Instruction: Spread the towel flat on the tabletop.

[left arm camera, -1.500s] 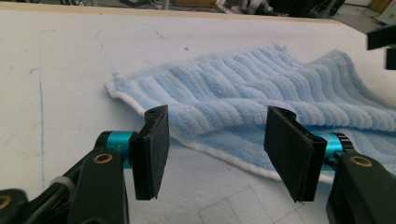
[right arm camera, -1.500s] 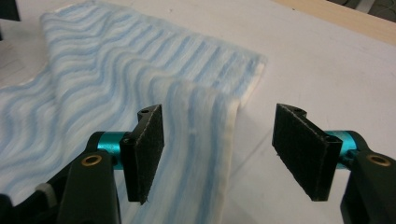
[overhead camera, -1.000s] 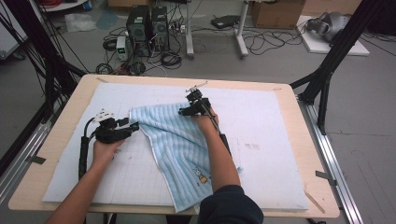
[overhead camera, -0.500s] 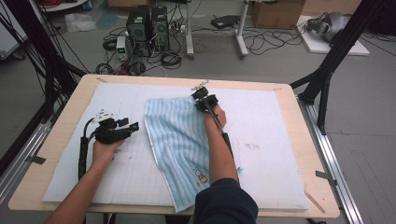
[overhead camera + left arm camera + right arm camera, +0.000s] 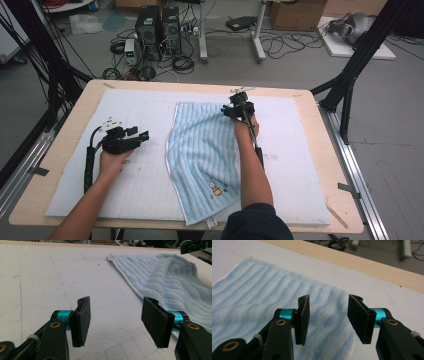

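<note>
Right gripper (image 5: 328, 320) jaws just opened, nothing between — over the blue towel's (image 5: 202, 150) far corner. Left gripper (image 5: 116, 322) apart, empty — towel's long edge lies to its right, near.

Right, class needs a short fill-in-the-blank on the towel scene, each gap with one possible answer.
1. The towel is light ____ with stripes.
2. The left gripper hovers over the white mat, its jaws ____.
3. Between the jaws of the right gripper, which have just been opening, there is ____.

Missing words: blue; open; nothing
</note>
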The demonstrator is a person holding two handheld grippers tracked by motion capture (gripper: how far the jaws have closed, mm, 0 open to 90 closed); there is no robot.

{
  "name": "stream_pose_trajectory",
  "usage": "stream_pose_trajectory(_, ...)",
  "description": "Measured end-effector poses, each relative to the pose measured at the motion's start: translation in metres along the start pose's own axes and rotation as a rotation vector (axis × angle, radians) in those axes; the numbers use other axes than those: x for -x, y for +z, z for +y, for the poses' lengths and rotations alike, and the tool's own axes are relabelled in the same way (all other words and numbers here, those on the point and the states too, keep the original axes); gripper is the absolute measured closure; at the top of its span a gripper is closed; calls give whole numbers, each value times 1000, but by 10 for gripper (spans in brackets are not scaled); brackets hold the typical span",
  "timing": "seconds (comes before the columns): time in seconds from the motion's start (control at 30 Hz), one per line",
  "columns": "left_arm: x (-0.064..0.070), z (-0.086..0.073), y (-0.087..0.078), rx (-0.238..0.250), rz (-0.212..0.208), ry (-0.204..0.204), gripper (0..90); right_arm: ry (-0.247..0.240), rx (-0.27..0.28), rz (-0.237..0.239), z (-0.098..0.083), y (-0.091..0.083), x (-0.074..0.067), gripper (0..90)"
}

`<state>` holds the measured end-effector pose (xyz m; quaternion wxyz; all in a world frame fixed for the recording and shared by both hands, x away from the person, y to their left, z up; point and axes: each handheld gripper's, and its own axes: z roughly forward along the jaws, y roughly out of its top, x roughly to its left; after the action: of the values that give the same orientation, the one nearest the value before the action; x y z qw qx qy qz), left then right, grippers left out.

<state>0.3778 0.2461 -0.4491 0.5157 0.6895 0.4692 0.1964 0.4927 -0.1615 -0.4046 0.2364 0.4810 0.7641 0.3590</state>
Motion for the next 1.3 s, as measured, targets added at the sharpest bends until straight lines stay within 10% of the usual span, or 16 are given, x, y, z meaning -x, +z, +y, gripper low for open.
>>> stream_pose_trajectory(0.33, 4, 0, 0, -17, -18, 2, 419, -40, 65, 165, -37, -62, 9, 572)
stream_pose_trajectory(0.7, 27, 3, 11, -37, -123, -6, 503, -55, 65, 172, -98, -105, 5, 555)
stream_pose_trajectory(1.13, 71, 11, 61, -222, -82, 92, 440, -94, 68, 180, -114, -113, -3, 485)
stream_pose_trajectory(1.3, 82, 9, 67, -254, -53, 224, 846, -85, 58, 180, -116, -114, -2, 475)
